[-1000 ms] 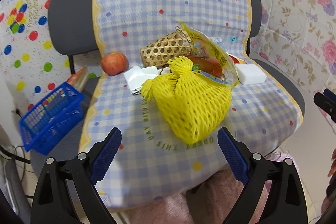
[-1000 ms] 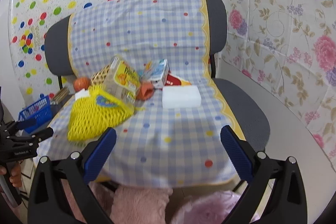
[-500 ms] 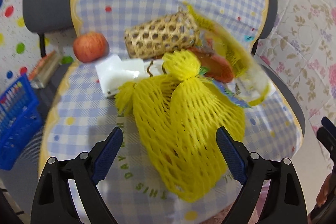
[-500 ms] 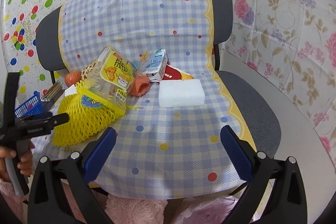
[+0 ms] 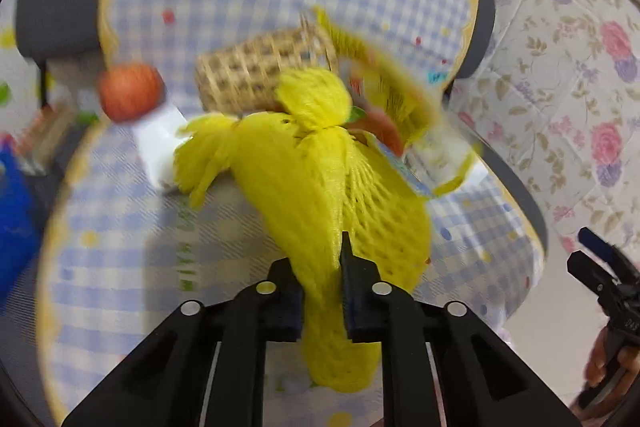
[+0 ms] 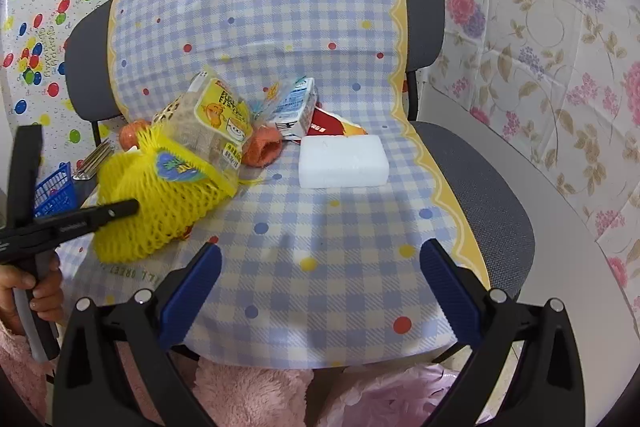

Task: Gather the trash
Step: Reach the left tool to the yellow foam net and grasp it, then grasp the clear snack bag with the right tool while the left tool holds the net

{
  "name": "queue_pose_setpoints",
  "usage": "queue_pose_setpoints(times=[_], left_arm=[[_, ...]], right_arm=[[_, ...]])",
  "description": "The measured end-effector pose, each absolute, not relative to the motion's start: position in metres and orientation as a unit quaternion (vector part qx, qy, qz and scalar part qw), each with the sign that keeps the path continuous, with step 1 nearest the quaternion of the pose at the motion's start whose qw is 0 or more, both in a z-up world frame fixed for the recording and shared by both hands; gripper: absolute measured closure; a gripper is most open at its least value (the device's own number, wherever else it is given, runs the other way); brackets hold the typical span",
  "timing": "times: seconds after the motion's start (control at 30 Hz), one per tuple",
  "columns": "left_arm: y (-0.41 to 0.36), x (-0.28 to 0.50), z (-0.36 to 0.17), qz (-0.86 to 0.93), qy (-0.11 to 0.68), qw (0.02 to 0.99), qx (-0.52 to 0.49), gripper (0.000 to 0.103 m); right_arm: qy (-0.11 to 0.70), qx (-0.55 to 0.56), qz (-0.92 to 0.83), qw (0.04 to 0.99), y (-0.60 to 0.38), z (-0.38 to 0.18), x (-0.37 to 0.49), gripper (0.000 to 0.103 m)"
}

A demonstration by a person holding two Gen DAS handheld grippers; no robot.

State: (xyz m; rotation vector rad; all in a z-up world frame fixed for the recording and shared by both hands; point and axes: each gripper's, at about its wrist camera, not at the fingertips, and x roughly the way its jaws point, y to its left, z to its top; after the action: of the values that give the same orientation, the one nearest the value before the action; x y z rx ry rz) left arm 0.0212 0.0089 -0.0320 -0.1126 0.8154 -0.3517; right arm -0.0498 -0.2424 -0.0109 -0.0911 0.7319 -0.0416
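Left wrist view: left gripper [image 5: 322, 291] jaws just closed, pinching crumpled yellow foam fruit net [image 5: 320, 195] lying on checked cloth-covered chair seat [image 5: 120, 259]. Right gripper [image 6: 320, 281] jaws wide apart, nothing between, hovering above seat.

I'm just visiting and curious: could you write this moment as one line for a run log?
stage: picking up trash | left gripper: jaws just closed, pinching yellow foam net sleeve | right gripper: open, empty, above blue checked chair cover
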Motion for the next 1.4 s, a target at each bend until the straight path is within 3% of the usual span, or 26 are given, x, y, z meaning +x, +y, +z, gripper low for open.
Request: queue_pose_setpoints(times=[0.1,0.23,0.47,0.6,1.27,1.33,1.4], left_arm=[[0.011,0.004,-0.007,-0.122,0.353,0.928,-0.002,0.089],[0.021,-0.016,0.018,-0.069,0.315,0.946,0.034,0.089],[0.051,-0.040,0.045,-0.013,0.273,0.961,0.037,0.089],[0.065,-0.040,0.053,0.002,0.262,0.964,0.029,0.089],[0.084,-0.005,0.023,0.001,0.290,0.957,0.017,0.089],[0.082,-0.003,0.022,-0.002,0.291,0.957,0.018,0.089],[0.080,-0.004,0.021,-0.006,0.290,0.957,0.018,0.089]], right_arm=[[0.345,-0.058,-0.020,0.937,-0.238,-0.008,-0.054,0.008],[0.342,-0.063,-0.008,0.938,-0.228,-0.006,-0.057,0.017],[0.325,-0.094,0.015,0.941,-0.196,0.000,-0.053,0.049],[0.316,-0.098,0.046,0.942,-0.171,0.002,-0.038,0.058],[0.330,-0.165,0.024,0.929,-0.078,-0.021,0.094,0.051],[0.334,-0.167,0.011,0.928,-0.082,-0.022,0.101,0.056],[0.333,-0.157,0.006,0.930,-0.090,-0.019,0.101,0.067]])
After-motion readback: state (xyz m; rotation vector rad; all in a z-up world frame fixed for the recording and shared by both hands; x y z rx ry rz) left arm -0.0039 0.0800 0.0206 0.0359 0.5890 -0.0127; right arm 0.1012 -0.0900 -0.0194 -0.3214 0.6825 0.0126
